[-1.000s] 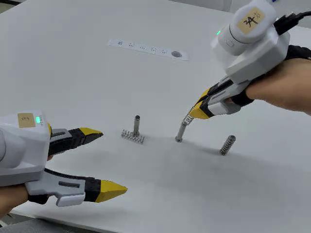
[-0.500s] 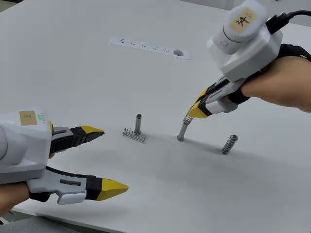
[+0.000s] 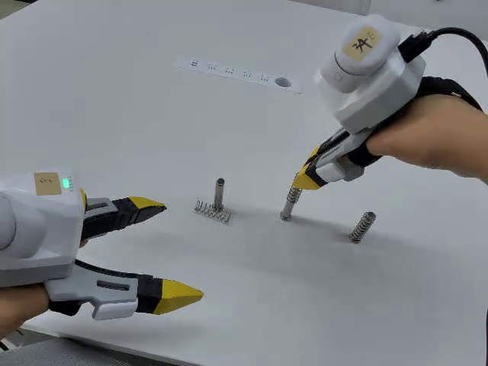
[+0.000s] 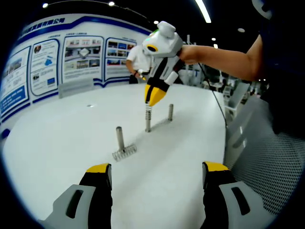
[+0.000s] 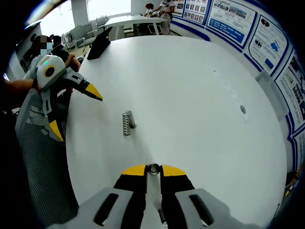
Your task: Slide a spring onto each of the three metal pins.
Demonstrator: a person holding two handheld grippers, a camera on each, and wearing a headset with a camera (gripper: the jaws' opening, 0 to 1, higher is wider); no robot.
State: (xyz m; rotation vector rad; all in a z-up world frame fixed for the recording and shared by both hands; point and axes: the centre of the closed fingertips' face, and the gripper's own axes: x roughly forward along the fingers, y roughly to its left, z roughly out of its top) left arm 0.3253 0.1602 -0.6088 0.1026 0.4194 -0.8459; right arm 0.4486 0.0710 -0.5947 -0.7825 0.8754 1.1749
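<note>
I am pinching a spring [image 3: 294, 194] in my right gripper [image 3: 306, 180], holding it on the middle pin [image 3: 286, 213]; my left gripper [image 3: 177, 248] is hanging wide open, empty.

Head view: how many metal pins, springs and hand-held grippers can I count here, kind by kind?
Metal pins: 3, bare pin, middle pin, sleeved pin
Springs: 3, loose spring, held spring, fitted spring
Grippers: 2, left gripper, right gripper
Total: 8
</note>
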